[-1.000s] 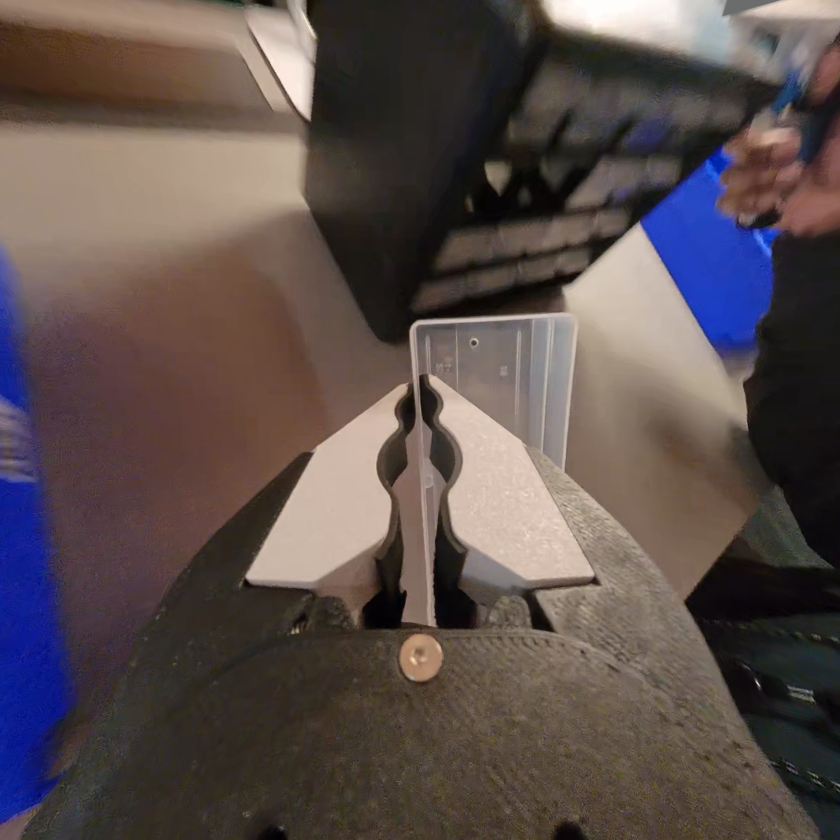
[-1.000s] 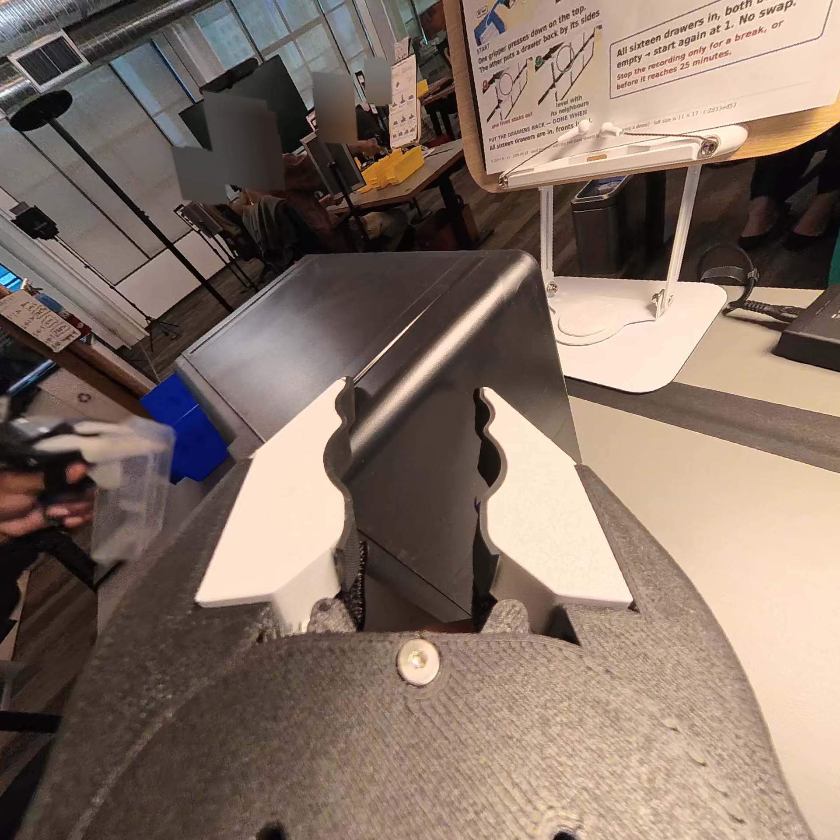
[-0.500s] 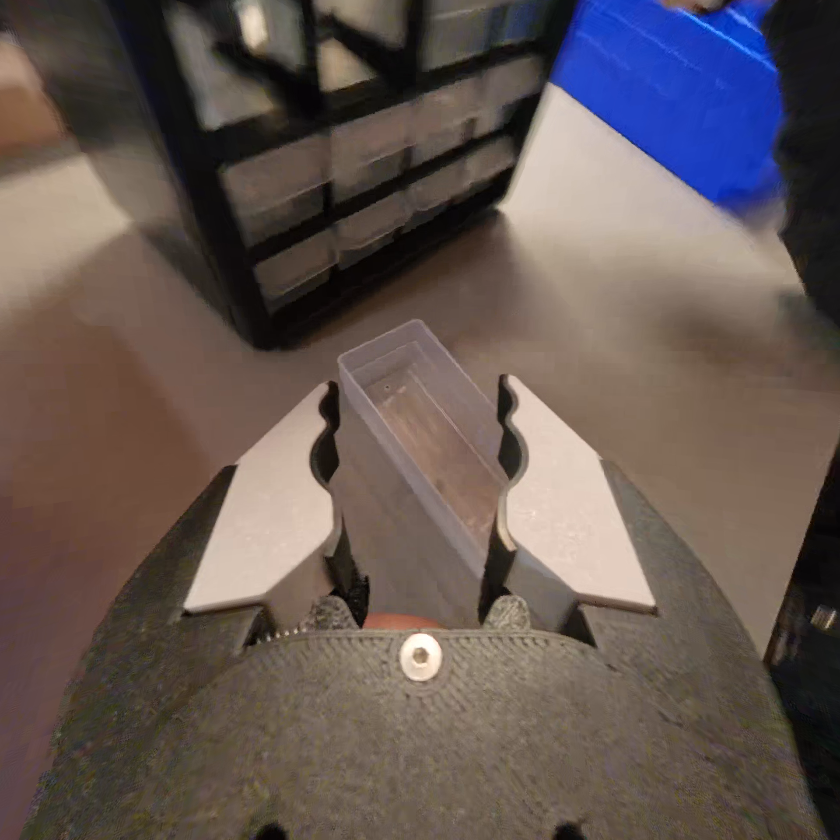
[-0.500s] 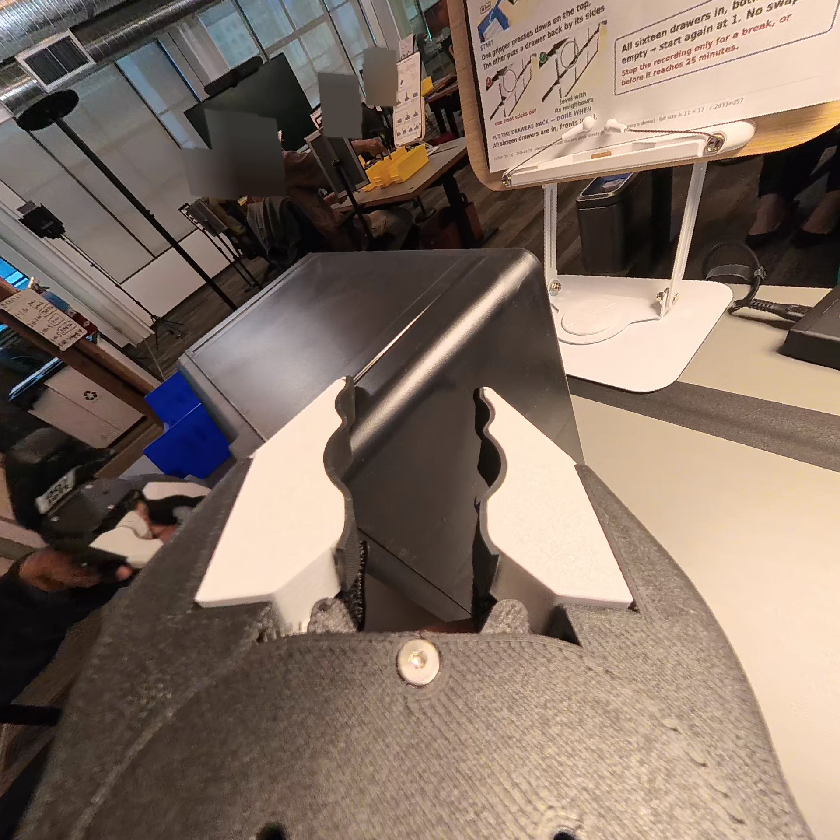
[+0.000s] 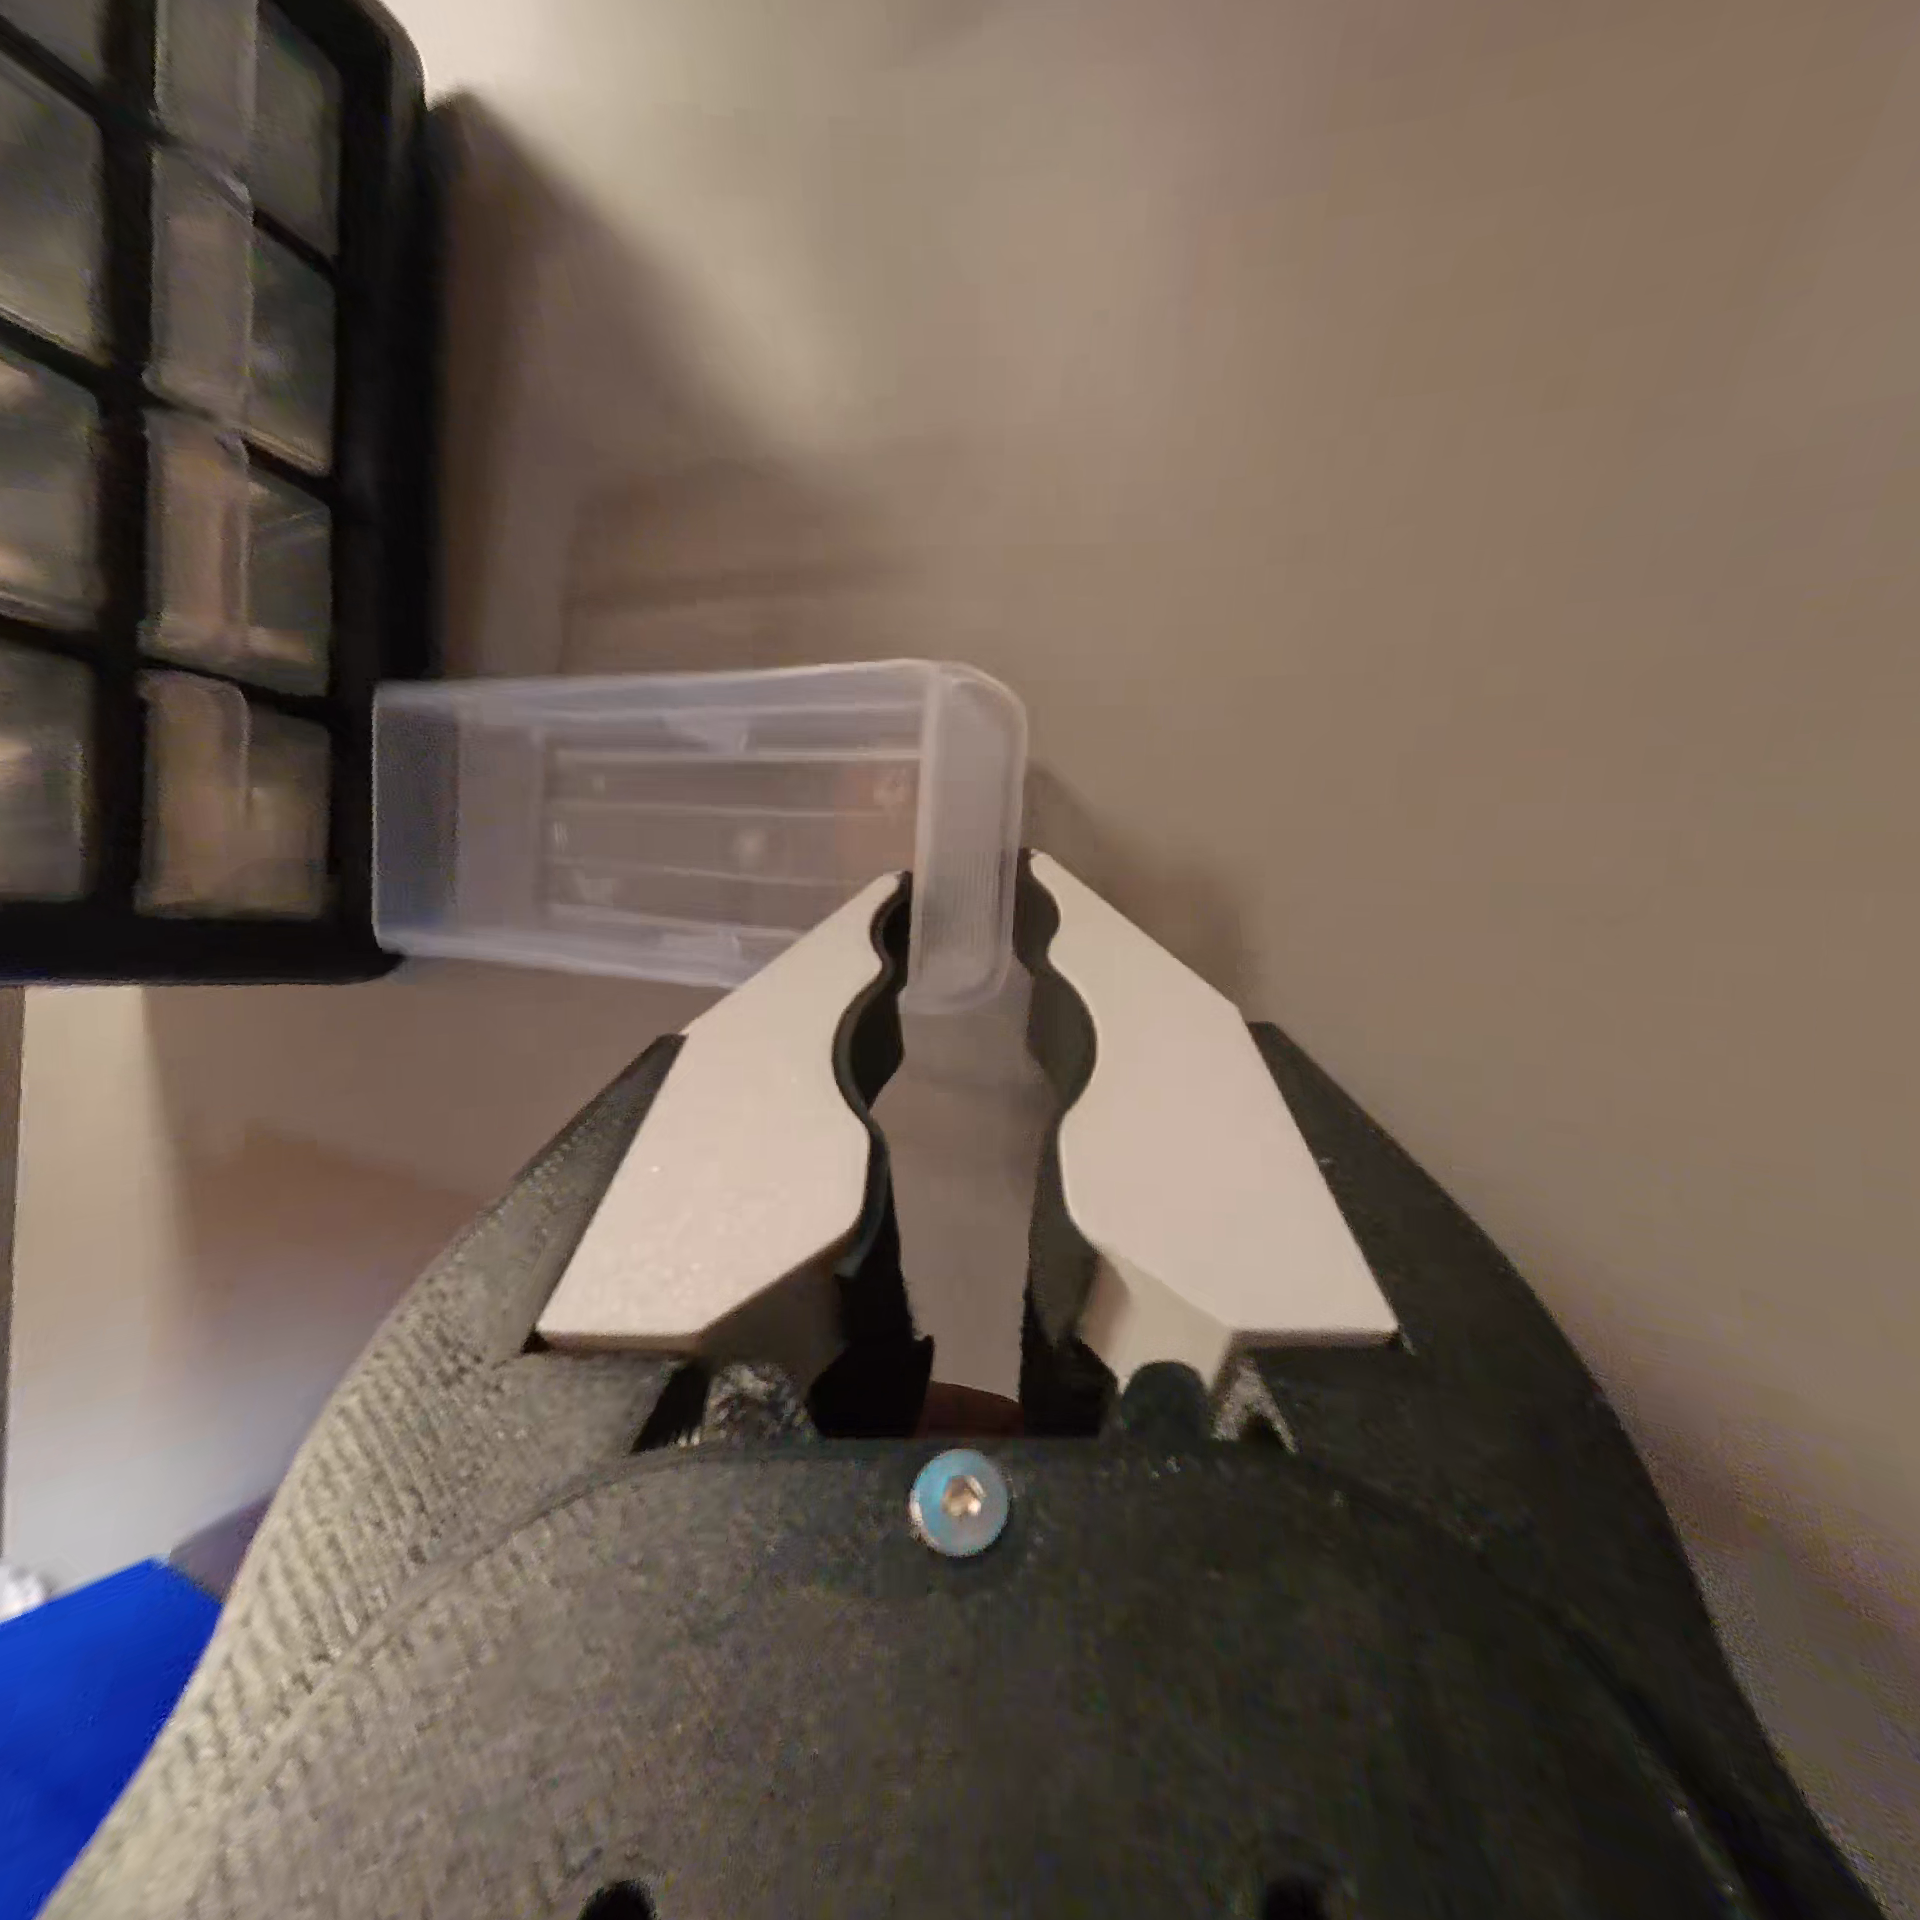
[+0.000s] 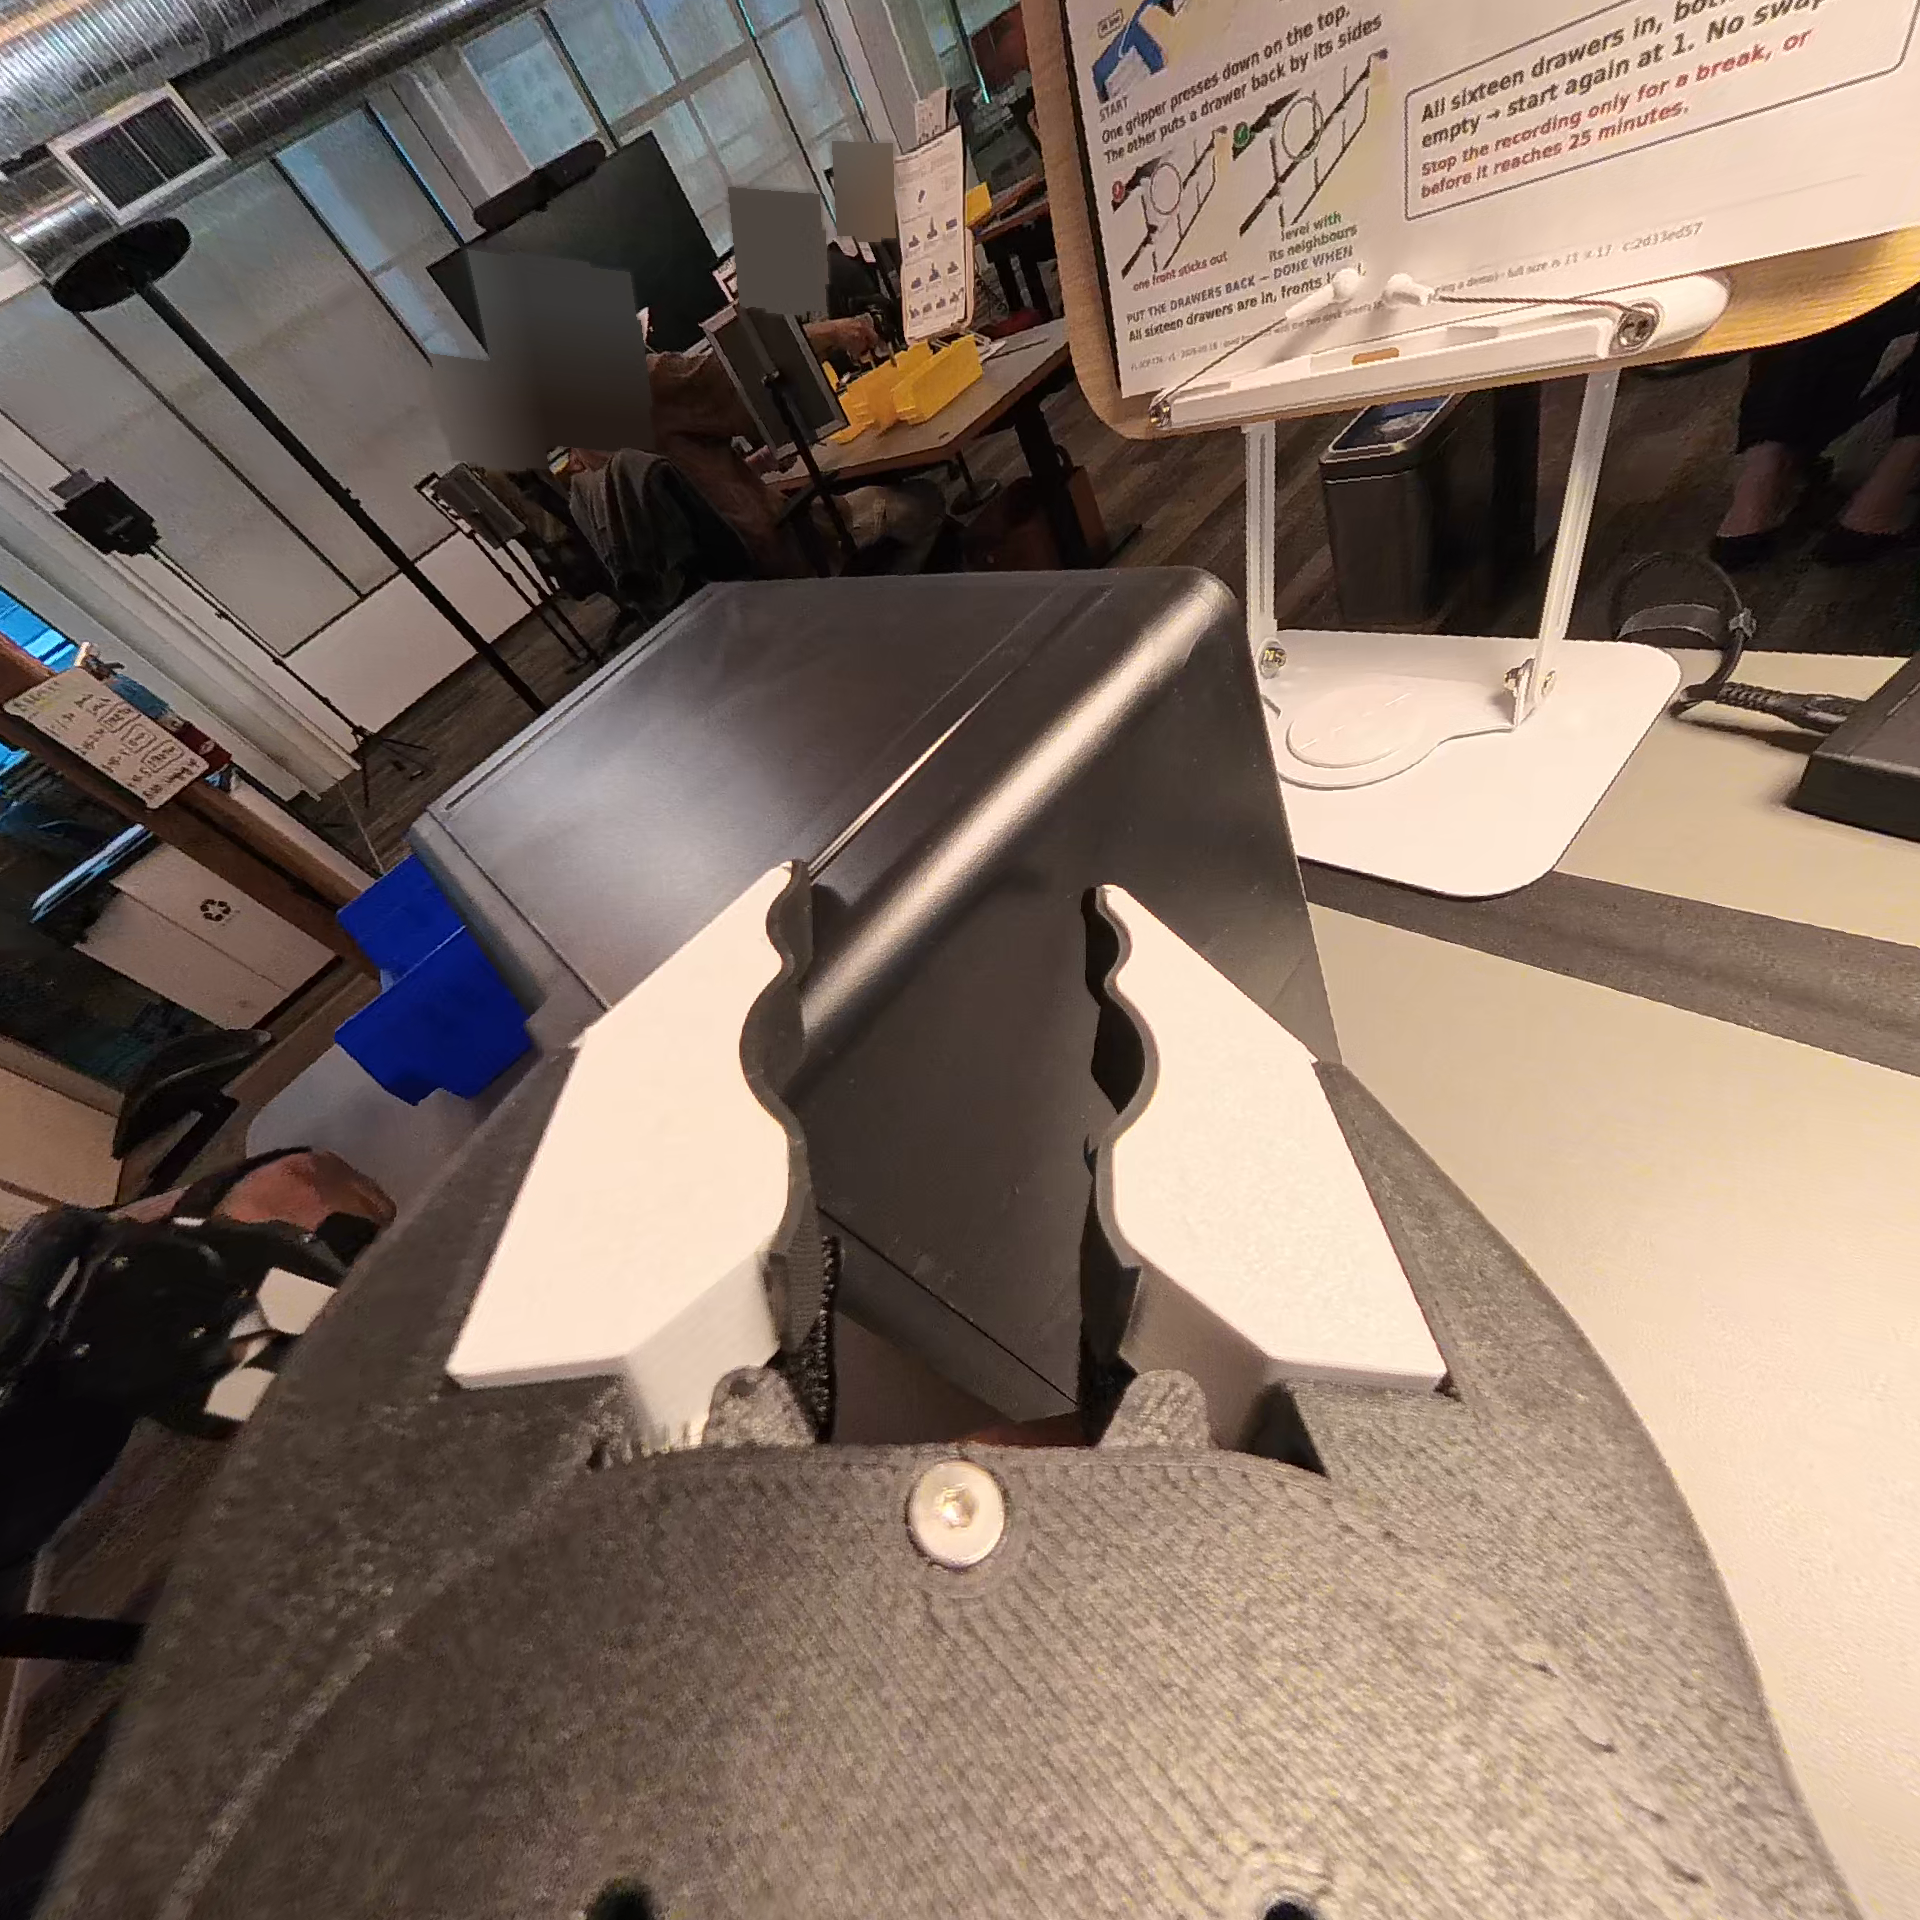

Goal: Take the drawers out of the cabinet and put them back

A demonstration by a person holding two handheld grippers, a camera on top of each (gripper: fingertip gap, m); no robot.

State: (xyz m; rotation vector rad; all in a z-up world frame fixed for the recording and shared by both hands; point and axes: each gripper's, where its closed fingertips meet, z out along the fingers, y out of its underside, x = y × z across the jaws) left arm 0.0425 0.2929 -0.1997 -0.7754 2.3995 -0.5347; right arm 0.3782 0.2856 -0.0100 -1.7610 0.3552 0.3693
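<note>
In the left wrist view, my left gripper [image 5: 964,873] is shut on the front lip of a clear plastic drawer [image 5: 644,821]. The drawer lies sideways and reaches left to the corner of the black cabinet [image 5: 374,416], whose slots hold several clear drawers. Whether its far end is inside a slot I cannot tell. In the right wrist view, my right gripper [image 6: 951,894] is open, its fingers spread over the top rear edge of the cabinet [image 6: 779,748] and gripping nothing. The left gripper [image 6: 156,1320] shows low at the left there.
A white stand [image 6: 1455,758] with an instruction sheet stands behind the cabinet on the grey table [image 6: 1662,1195]. A black device [image 6: 1870,758] is at the right edge. A blue bin [image 6: 436,997] sits left of the cabinet and shows in the left wrist view [image 5: 83,1704].
My left gripper held the drawer by a thin wall, opened wide around it, and has now closed on its front lip. It swung the drawer towards the cabinet front. My right gripper has not moved.
</note>
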